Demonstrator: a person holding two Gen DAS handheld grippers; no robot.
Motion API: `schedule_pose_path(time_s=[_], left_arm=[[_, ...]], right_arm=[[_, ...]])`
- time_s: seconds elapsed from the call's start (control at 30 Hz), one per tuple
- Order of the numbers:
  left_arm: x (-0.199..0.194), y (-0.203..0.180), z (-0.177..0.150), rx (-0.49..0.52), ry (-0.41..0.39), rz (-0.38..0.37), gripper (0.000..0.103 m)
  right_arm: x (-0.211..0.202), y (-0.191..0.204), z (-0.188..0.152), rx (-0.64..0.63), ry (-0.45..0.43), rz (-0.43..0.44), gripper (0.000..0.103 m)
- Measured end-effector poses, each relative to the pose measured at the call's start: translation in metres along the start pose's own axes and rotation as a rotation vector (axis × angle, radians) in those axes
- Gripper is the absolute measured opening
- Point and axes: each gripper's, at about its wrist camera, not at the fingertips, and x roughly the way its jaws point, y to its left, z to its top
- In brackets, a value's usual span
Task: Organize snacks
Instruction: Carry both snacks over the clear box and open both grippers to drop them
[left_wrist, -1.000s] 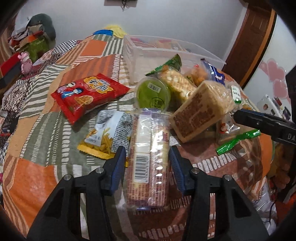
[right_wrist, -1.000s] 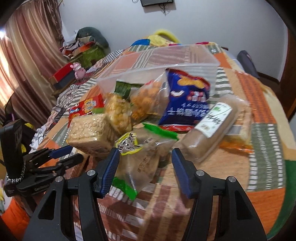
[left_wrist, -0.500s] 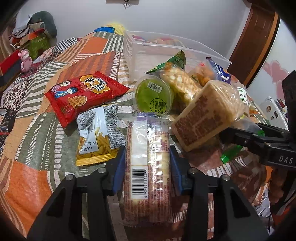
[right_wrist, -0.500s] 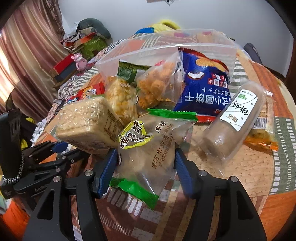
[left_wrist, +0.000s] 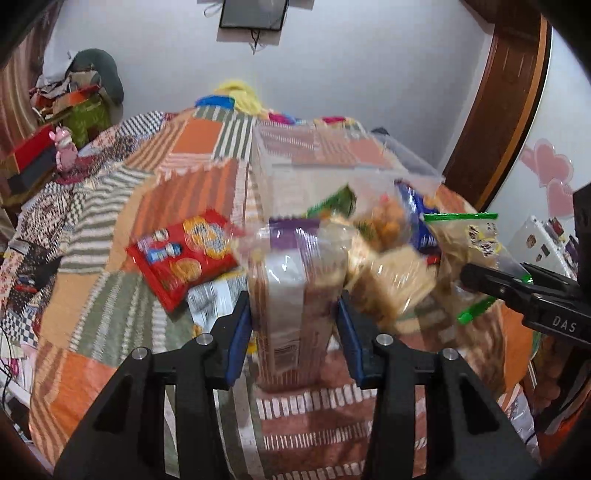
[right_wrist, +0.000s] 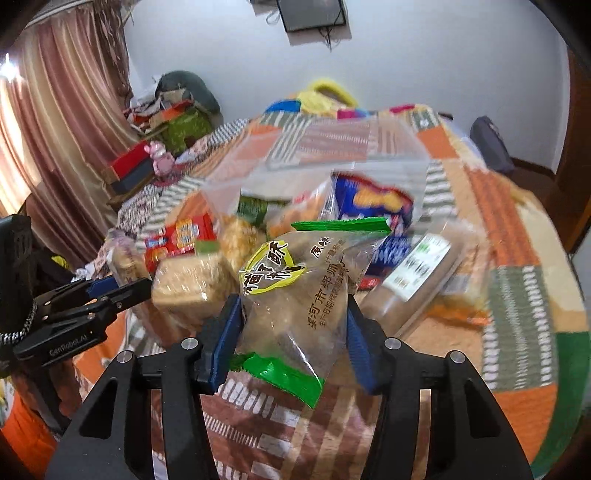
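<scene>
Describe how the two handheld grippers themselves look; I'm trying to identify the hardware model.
Both look alike. The left gripper has matte black angular arms with triangular cutouts, silver round screw heads, and blue pads on its fingers. The right gripper is built the same way. Seen from the opposite camera, white lettering appears on the black bodies: "GenRobot.AI" on the left one, "DAS" on the right. No cables or sleeves show clearly.

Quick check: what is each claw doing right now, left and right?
Left claw: closed on the long wafer pack.
Right claw: closed on the green-edged pastry bag.
</scene>
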Motion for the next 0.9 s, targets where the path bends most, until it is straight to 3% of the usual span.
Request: schedule_pose_path(time_s=[0.47,0.9], left_arm=[[-0.010,-0.012,0.071,0.020,-0.128,0.006,0.044],[0.027,-0.023,0.143,0.034,-0.183,0.006,0.044]], right_arm=[[-0.023,-0.016,0.046,-0.006,-0.160,-0.057,0.050],[0.005,-0.029,0.087,-0.019,-0.195,-0.088,0.050]])
